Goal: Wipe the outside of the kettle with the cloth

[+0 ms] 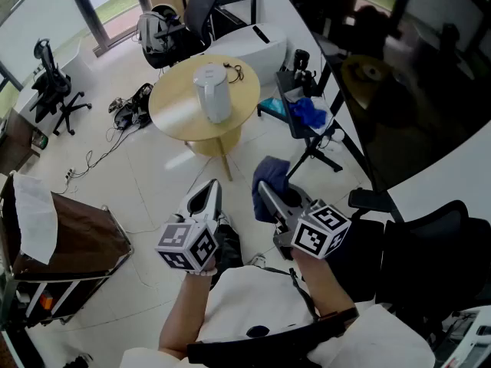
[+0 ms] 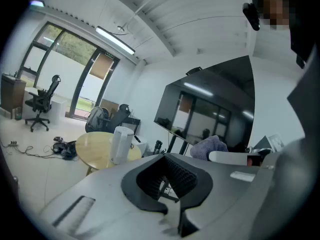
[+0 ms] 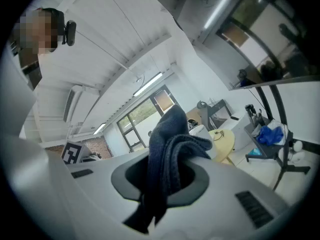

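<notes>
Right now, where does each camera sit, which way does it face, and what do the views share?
Head view: on the person's head, facing steeply down past both forearms, left gripper and right gripper, toward the kettle on the round table.
Left gripper view: on the left gripper, facing along its closed, empty fingers toward kettle and table.
Right gripper view: on the right gripper, facing along fingers clamped on the dark cloth; kettle behind.
Shared: all three show the kettle on the table.

Right gripper view: cloth (image 3: 169, 151) hides most of the kettle (image 3: 201, 131). Head view: dark item (image 1: 234, 71) at far edge of table (image 1: 175, 112), unidentifiable.
</notes>
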{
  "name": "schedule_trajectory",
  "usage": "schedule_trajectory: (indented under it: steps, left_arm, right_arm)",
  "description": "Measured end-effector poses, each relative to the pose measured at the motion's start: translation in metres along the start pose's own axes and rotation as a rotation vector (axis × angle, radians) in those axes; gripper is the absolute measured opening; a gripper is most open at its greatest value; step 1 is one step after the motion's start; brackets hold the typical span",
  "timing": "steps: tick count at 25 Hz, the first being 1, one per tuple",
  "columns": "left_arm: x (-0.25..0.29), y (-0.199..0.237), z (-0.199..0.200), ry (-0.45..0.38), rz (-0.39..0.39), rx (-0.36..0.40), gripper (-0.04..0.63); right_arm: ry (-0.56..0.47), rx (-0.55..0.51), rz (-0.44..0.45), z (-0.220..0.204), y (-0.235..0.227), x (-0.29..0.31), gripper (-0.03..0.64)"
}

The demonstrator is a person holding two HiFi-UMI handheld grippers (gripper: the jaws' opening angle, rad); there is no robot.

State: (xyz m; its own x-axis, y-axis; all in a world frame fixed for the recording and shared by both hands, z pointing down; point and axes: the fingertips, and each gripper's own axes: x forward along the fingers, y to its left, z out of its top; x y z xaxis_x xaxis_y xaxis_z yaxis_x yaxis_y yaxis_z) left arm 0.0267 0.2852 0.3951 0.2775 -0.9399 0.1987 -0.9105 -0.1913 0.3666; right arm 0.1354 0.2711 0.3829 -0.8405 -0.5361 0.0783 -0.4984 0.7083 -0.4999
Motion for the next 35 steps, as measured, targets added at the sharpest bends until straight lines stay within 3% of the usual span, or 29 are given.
schedule_trajectory:
  steps: [10,17,21,27,35]
  left_arm:
    - [0.086,0.079,0.015,0.031,0.064,0.028,0.007]
    - [0.170,0.143,0.027,0.134,0.087,0.103,0.242]
    - [0.217,0.174,0.021,0.199,0.090,0.162,0.322]
    - [0.267,0.182,0.010,0.255,0.015,0.205,0.322]
    - [0.307,0.197,-0.012,0.281,0.050,0.209,0.322]
  right_arm:
    - [-0.005,0.027,-0.070,0.025,-0.061,0.076,0.064]
    - [-0.037,0.025,-0.117,0.075,-0.094,0.155,0.064]
    - [-0.041,0.005,-0.145,0.092,-0.111,0.197,0.064]
    - [-0.013,-0.058,-0.161,0.113,-0.130,0.243,0.064]
    - [0.187,-0.277,-0.096,0.115,-0.151,0.291,0.063]
